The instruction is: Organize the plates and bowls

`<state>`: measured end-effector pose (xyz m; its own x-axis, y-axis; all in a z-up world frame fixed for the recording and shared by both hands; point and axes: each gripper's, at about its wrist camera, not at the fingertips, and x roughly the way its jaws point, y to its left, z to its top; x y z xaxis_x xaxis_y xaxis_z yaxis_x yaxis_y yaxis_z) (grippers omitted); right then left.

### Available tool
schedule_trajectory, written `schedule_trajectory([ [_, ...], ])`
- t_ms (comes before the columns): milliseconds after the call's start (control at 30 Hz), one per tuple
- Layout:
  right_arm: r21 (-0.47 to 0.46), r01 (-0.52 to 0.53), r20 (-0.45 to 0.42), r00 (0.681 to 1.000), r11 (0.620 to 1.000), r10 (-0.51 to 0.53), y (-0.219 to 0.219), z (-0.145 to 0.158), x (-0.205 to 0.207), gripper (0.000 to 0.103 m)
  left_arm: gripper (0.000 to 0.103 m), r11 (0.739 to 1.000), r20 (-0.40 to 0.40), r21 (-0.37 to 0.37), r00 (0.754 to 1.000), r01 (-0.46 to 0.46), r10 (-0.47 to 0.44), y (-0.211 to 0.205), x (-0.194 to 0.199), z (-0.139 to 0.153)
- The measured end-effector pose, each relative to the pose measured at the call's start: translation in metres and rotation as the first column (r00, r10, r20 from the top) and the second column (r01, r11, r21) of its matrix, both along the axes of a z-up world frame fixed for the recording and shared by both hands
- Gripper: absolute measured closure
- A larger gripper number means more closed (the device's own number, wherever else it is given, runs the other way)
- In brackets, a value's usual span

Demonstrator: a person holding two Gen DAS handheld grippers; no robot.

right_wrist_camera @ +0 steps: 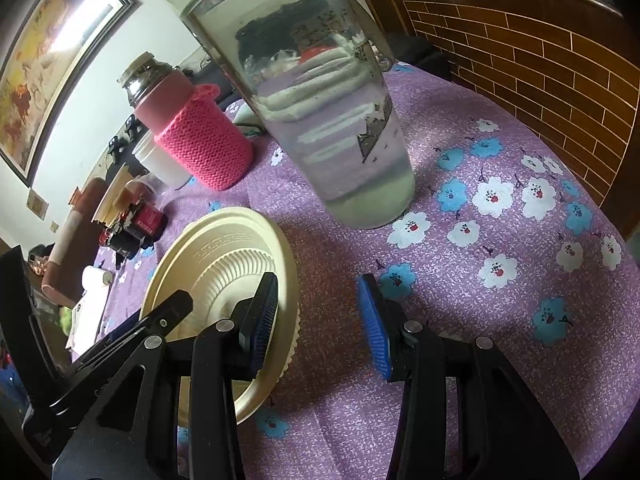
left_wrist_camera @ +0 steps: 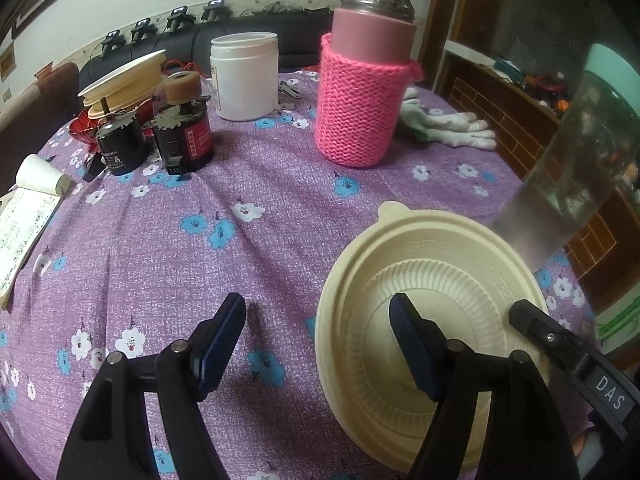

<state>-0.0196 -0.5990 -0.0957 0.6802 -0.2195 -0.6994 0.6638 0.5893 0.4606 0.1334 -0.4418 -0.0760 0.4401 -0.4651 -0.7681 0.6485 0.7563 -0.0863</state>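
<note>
I am looking over a round table under a purple floral tablecloth [left_wrist_camera: 168,248]. A tall clear water jar [right_wrist_camera: 320,120] is standing near the table's right edge, and a pink-sleeved thermos [left_wrist_camera: 362,92] is standing farther back beside a white plastic jar [left_wrist_camera: 245,76]. The task's cream disposable bowl [left_wrist_camera: 432,280] is lying upside down on the cloth between my two tools; a second stack of cream bowls [left_wrist_camera: 124,76] is sitting at the far left behind two small motors [left_wrist_camera: 156,136]. I am holding the left gripper [left_wrist_camera: 318,344] spread wide, its right finger over the bowl. The right gripper [right_wrist_camera: 320,320] is also gaping wide, its left finger over the bowl's rim, gripping nothing.
</note>
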Motion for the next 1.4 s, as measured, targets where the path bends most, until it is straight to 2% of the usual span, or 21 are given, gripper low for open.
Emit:
schedule_trajectory([
  [567,0.011,-0.009,0.008,1.000,1.000,0.009,-0.001,-0.002,-0.001,0.062,0.028,0.999,0.004,0.041,1.000,0.002,-0.002,-0.005,0.001,-0.008],
  [933,0.037,-0.027,0.011,1.000,0.999,0.027,-0.001,-0.006,0.002,0.062,0.028,0.996,-0.015,0.093,1.000,0.006,-0.004,-0.010,0.003,-0.018],
  [1400,0.044,-0.037,0.019,0.999,0.998,0.037,0.000,-0.007,0.002,0.061,0.021,0.994,-0.004,0.106,1.000,-0.007,0.007,-0.010,0.004,-0.021],
])
